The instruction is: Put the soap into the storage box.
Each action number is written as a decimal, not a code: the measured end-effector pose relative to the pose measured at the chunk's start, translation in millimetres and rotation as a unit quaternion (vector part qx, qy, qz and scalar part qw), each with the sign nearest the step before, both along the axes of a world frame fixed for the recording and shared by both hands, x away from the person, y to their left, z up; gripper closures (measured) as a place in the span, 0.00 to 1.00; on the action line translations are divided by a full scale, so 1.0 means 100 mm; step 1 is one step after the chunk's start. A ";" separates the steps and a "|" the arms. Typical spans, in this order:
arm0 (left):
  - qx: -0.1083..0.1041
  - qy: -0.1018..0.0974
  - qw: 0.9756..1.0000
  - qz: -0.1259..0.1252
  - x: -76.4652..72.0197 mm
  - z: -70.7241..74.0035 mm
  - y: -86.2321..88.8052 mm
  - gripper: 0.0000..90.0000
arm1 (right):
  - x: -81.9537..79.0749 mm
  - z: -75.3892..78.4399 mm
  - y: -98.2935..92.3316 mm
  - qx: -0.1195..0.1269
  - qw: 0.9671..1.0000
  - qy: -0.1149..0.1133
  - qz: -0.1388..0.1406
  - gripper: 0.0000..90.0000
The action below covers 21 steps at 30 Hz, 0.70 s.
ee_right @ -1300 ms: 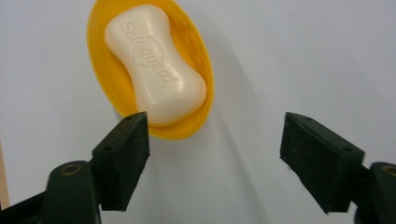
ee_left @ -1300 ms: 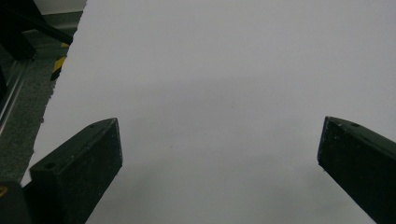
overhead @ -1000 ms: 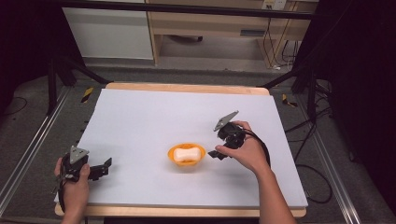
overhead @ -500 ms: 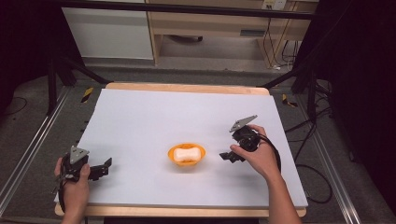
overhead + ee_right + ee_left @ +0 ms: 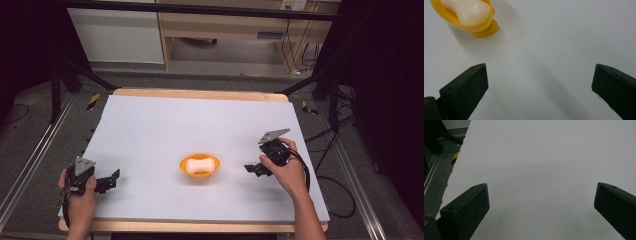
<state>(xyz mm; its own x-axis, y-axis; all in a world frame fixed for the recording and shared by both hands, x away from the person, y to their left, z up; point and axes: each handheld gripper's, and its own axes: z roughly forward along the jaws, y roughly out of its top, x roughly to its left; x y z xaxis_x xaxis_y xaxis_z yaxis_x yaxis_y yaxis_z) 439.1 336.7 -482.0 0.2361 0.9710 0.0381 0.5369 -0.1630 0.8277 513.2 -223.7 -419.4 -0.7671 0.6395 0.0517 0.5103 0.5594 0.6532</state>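
Since the soap (image 5: pixel 200 163) already lies in the yellow dish (image 5: pixel 186 169) at the middle of the white worktop (image 5: pixel 165 125), the placing looks done, and what remains, by my judgement, is little more than drawing the hands clear. The right claw (image 5: pixel 248 169) has just been opening, and its jaws now stand wide apart with nothing between them; in the right gripper view only bare worktop shows in the gap, while the dish (image 5: pixel 482 26) with the soap (image 5: pixel 467 11) sits off at the upper left, beyond the left jaw and apart from it. From above, the dish lies near the right claw, to its left, with a strip of bare worktop between them and no contact. The left claw (image 5: pixel 114 176) rests near the worktop's front left corner, well apart from the dish, its jaws likewise spread wide and empty over plain white surface in the left gripper view (image 5: pixel 541 210). Neither claw holds anything.
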 end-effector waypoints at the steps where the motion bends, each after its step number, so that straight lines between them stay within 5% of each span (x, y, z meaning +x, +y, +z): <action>1: 0.000 0.000 1.000 0.000 0.00 0.00 0.00 0.00 | -0.01 -0.01 -0.02 0.001 1.000 0.001 -0.004 0.01; 21: 0.001 -0.001 1.000 0.000 0.00 0.00 0.00 0.00 | -0.18 -0.18 -0.43 0.021 0.999 -0.001 -0.049 0.00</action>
<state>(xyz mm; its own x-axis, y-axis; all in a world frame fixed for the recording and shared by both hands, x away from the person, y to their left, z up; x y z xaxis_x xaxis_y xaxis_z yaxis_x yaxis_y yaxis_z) 438.9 336.5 -482.0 0.2358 0.9709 0.0412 0.5355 -0.1652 0.8282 494.8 -266.5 -437.8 -0.7009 0.7088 0.0790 0.5606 0.4792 0.6753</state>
